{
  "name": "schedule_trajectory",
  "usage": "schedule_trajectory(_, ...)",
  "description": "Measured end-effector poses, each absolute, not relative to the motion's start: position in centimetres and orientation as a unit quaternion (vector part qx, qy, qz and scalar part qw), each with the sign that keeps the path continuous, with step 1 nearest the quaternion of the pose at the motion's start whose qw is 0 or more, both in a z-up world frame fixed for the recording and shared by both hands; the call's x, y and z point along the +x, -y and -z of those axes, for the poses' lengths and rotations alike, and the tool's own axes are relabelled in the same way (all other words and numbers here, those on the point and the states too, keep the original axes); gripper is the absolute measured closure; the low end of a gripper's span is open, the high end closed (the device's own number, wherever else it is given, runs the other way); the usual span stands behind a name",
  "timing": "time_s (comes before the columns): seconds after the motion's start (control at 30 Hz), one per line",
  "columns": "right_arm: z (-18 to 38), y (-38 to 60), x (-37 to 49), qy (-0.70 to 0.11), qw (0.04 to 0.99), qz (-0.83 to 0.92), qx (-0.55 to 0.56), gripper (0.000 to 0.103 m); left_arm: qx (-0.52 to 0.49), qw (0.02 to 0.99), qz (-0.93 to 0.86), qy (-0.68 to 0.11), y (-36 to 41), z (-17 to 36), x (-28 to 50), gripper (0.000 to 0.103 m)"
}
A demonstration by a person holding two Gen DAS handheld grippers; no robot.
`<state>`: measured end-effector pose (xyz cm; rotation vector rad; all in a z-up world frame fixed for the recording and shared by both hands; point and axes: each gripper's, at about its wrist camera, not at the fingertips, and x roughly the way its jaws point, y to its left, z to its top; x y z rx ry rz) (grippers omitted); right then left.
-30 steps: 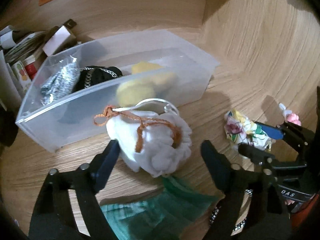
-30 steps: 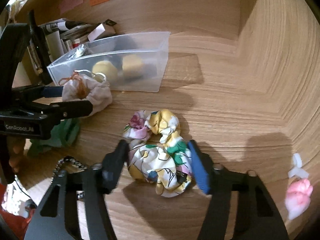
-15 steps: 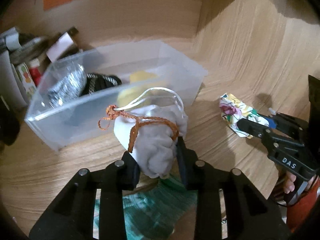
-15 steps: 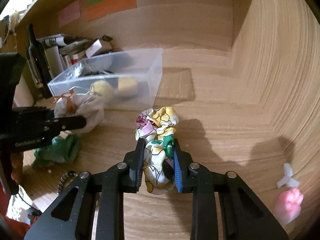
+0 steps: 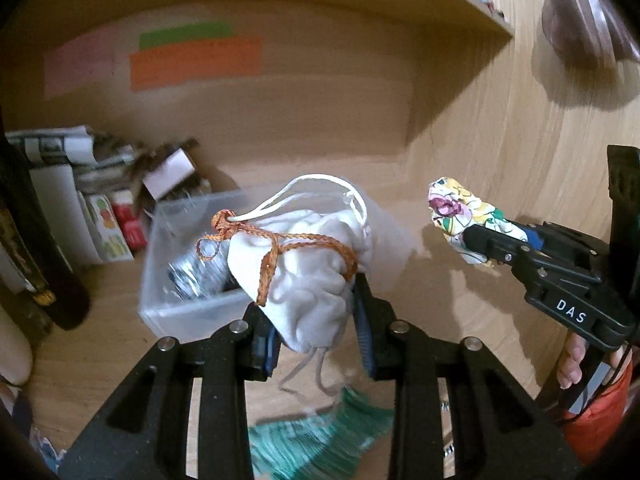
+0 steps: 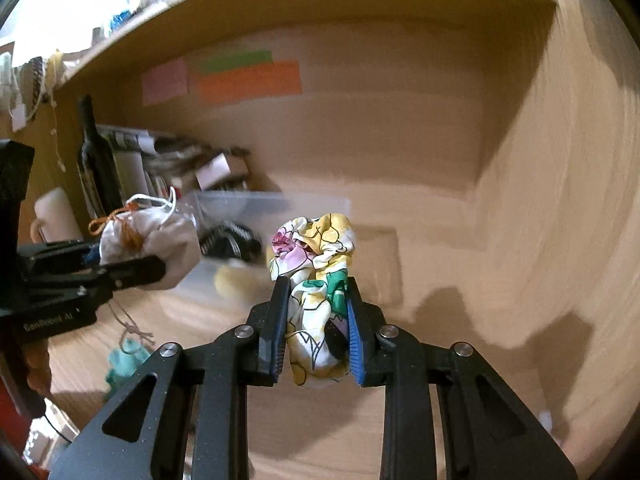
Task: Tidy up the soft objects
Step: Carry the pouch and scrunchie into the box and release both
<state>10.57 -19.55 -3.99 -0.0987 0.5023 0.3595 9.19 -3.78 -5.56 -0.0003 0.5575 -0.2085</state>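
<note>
White drawstring pouch point(image 5: 308, 276) clenched in left claw point(image 5: 316, 320), floral scrunchie point(image 6: 316, 284) in right claw point(image 6: 316, 332): transport step. Next: carry both over the clear plastic bin point(image 5: 188, 280), then release.

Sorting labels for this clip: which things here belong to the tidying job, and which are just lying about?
Job: white drawstring pouch in left hand-held gripper; floral scrunchie in right hand-held gripper; clear bin; green cloth.

Lying about: dark bottle; stacked papers; sticky notes.
</note>
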Motion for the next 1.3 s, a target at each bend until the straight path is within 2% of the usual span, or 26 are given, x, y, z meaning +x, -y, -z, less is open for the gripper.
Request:
schedule_trajectory(0.33,0.8,16.5,12.8,-0.198,0.956,-0.207,-0.063,0.080,-0.017,0.968,0.076,-0.237,1.6,2.0,11.3,0.071)
schedule_trajectory(0.53,0.3,15.3,15.1,-0.198,0.954,-0.216,-0.067,0.080,-0.021,0.966,0.073,-0.247,1.2,2.4,13.4,0.071)
schedule_trajectory(1.0,5.0,14.1,21.3,-0.286,0.932,-0.213,-0.064,0.080,-0.028,0.940,0.072,-0.332,1.3,7.6,19.1,0.071)
schedule_trajectory(1.3,7.5,12.6,22.7,-0.329,0.915,-0.217,-0.085,0.079,-0.033,0.929,0.071,-0.360,1.2,9.5,20.9,0.071)
